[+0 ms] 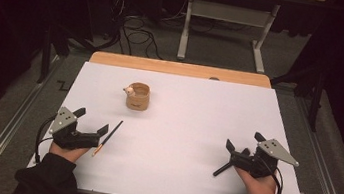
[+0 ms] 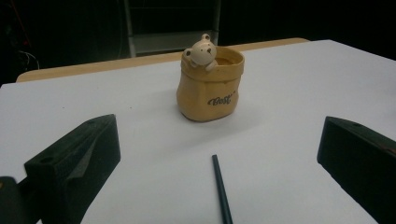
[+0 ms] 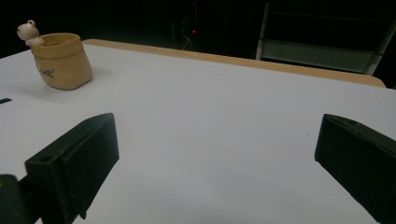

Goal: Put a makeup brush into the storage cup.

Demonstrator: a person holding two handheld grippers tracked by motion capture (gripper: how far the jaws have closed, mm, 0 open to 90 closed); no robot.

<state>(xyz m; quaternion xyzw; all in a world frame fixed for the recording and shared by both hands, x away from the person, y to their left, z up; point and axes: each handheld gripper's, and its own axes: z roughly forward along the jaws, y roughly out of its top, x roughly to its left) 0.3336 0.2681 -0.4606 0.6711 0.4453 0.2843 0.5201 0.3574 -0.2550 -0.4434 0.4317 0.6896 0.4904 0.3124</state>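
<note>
Partly cut off in the left gripper view, a dark brush (image 1: 108, 137) lies between the gaping left gripper (image 1: 90, 122) jaws; its tip is perhaps orange. Right gripper (image 1: 243, 142) likewise agape, empty. White table (image 1: 175, 168), sack-shaped bear pot (image 1: 137, 96) well ahead, dark room.

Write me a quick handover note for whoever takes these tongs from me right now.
Left tongs: open, empty, resting at the table's near left.
Right tongs: open, empty, at the near right.
Pencil: lies flat on the white table, just right of the left tongs, untouched.
Bear pot: upright, farther back, left of centre.
Done: nothing yet.
Left: probably pick up the pencil with the left tongs and stand it in the pot.
</note>
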